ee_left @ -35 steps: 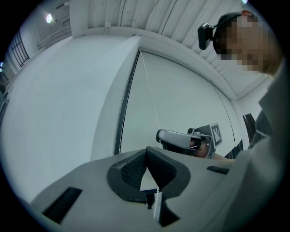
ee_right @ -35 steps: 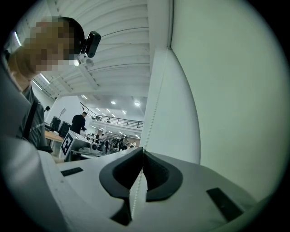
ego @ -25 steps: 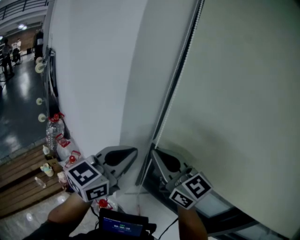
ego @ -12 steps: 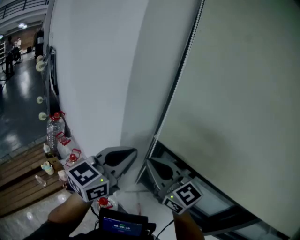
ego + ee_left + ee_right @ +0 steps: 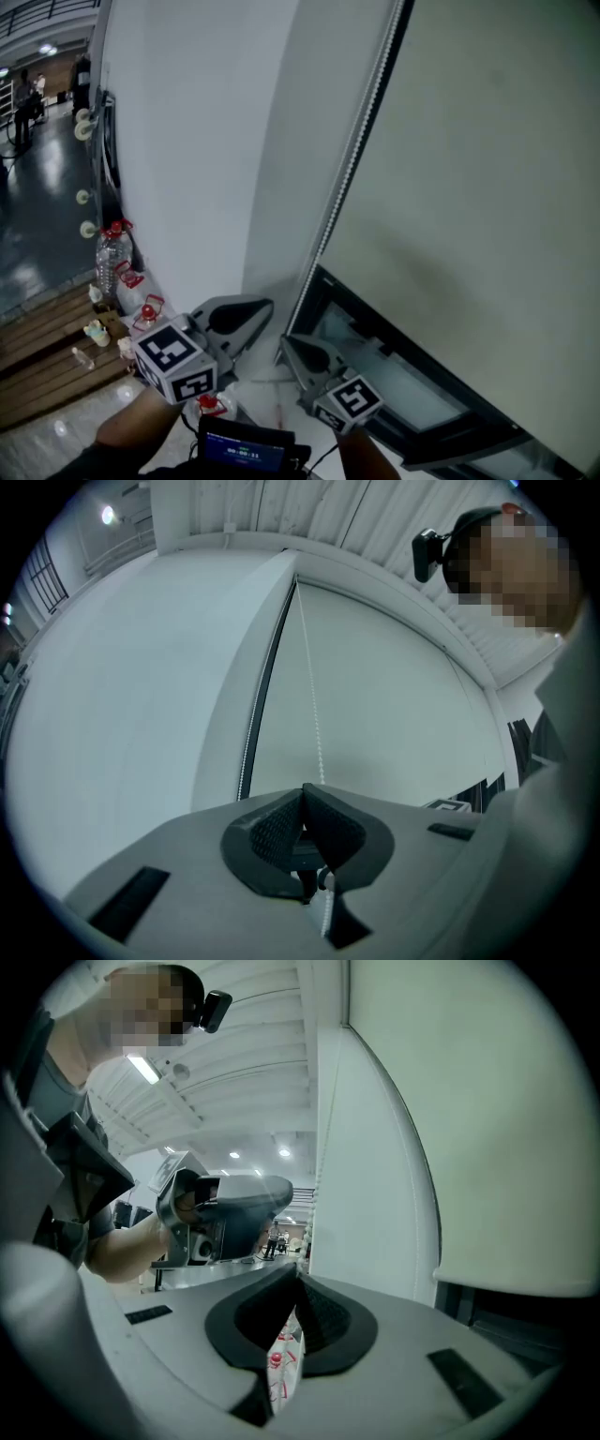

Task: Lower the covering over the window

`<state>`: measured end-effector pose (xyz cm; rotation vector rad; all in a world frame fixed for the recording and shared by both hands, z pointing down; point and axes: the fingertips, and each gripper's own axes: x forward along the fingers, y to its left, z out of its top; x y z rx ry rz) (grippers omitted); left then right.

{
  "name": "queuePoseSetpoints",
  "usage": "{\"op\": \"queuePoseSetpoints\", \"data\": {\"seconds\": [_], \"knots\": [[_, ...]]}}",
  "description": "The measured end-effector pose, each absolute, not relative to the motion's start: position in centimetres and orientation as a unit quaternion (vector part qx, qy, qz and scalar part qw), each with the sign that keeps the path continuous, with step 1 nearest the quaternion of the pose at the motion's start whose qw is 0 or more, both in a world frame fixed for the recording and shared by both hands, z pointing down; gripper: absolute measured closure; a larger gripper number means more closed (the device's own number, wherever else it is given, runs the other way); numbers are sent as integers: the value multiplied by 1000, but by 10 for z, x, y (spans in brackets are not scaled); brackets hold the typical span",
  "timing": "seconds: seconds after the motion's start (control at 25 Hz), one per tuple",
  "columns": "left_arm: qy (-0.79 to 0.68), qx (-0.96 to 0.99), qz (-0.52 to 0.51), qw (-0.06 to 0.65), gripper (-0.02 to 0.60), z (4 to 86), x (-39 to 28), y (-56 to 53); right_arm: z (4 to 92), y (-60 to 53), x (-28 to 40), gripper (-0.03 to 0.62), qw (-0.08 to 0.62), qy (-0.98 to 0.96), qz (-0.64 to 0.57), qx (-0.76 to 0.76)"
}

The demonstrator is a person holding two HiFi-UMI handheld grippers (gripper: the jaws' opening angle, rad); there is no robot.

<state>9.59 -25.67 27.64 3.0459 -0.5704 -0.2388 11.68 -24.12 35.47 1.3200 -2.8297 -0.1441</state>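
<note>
**Spotter:** Where's the covering from your seat?

**Me:** The blind [image 5: 469, 187] hangs over most of the window [image 5: 394, 375]. Its bottom edge stops short of the dark frame [image 5: 450, 441], so a strip of the window shows bare beneath it. The bead chain [image 5: 352, 169] runs down the blind's left side, between it and the white wall [image 5: 187, 141].

**Spotter:** And your jaws?

**Me:** Both are clenched. In its own view the left gripper [image 5: 270, 307] has a strand of the chain running into its closed tips and out below them, so I read that strand as gripped. The right gripper [image 5: 287, 343] sits lower, just beside the frame. Beads lead to its tips too, so I judge it pinched on the chain as well, though that is less plain.

**Spotter:** How do you pull it well?

**Me:** I'd pull straight along the chain's own line, not out toward me, so the beads don't skip at the roller, which is out of my view. I'd use short, even strokes, hand under hand, with one pair of jaws letting go only once the other has bitten. I must also be sure which strand lowers the blind. If the two grippers clamp opposite strands, they would fight each other. My check would be the bottom edge closing on the frame.
</note>
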Motion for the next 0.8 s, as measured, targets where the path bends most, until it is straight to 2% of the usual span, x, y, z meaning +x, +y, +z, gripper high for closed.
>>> {"op": "queuePoseSetpoints", "data": {"seconds": [0.52,0.8], "knots": [[-160,985,-63,17,581,296,105,-246,400,-235,120,602,8,-904,-32,427],[-134,988,-74,-1,581,270,115,-245,400,-237,112,602,8,-907,-24,421]]}}
